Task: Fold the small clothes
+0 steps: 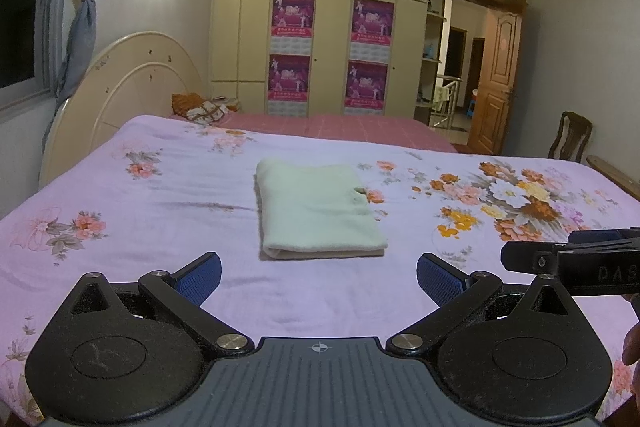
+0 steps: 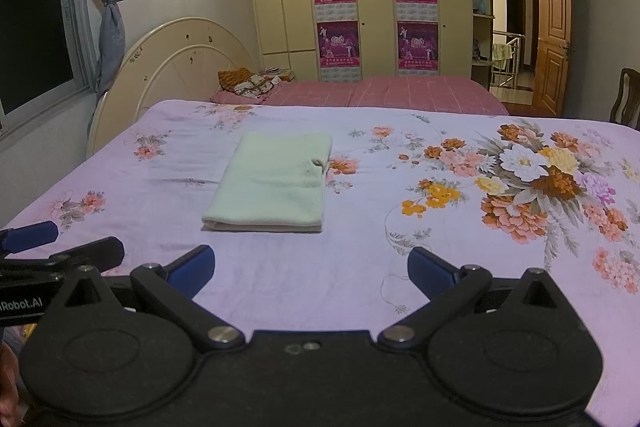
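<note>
A pale green cloth [image 1: 318, 209] lies folded into a neat rectangle on the floral bedsheet [image 1: 120, 267], a little beyond both grippers. In the right wrist view the same folded cloth [image 2: 272, 183] sits ahead and to the left. My left gripper [image 1: 319, 277] is open, its blue pads wide apart with nothing between them, just short of the cloth's near edge. My right gripper [image 2: 311, 269] is open too and holds nothing. Each gripper shows at the edge of the other's view: the right one [image 1: 576, 261] at the right, the left one [image 2: 60, 251] at the left.
The pink floral sheet [image 2: 400, 247] covers a wide bed with a cream headboard [image 1: 132, 87] on the left. A second bed with a red cover [image 1: 340, 129] and a small pile of clothes [image 1: 202, 109] lies behind. Wardrobe, open door and chair [image 1: 570, 141] stand beyond.
</note>
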The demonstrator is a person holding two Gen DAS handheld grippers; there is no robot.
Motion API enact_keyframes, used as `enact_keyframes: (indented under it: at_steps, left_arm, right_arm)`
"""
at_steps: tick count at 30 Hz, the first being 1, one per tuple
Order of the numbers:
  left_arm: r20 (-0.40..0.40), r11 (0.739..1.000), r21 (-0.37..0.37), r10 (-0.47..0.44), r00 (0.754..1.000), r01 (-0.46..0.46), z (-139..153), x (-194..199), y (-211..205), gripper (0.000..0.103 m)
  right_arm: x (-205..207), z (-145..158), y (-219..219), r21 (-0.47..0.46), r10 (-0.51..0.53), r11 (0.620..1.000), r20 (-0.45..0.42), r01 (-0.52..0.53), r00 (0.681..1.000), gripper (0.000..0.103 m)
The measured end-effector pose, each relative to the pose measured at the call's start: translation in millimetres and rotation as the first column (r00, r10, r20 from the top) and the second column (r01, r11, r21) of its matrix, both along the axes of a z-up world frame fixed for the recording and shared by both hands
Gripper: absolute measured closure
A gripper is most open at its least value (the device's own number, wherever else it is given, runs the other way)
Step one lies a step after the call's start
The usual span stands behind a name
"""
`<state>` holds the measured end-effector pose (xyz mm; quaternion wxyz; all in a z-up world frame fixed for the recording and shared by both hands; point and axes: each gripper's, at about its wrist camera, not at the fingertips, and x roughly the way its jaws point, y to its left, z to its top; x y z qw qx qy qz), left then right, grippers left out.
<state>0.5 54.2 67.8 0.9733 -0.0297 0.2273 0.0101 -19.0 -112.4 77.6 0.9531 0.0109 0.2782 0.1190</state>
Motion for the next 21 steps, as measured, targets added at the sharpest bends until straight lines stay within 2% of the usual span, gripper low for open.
enact_keyframes:
  at_steps: [11,16,21]
  left_arm:
    - [-0.005,1.0,-0.008,-0.001,1.0,0.001,-0.6,1.3,3.2,0.0]
    - [-0.011,0.999,0.032,0.009,1.0,-0.008,-1.9,2.2,0.5,0.0]
    - [0.0,0.999,0.033,0.017,1.0,-0.017,0.3,1.4,1.6,0.0]
  right_arm:
    - [3.3,0.4,-2.8,-0.01,0.011,1.0,0.006,-0.011,1.0,0.001]
    - [3.4,0.0,-7.3,-0.007,0.018,1.0,0.0,-0.018,1.0,0.001]
    - [3.3,-0.8,-8.9,-0.007,0.025,1.0,-0.003,-0.025,1.0,0.001]
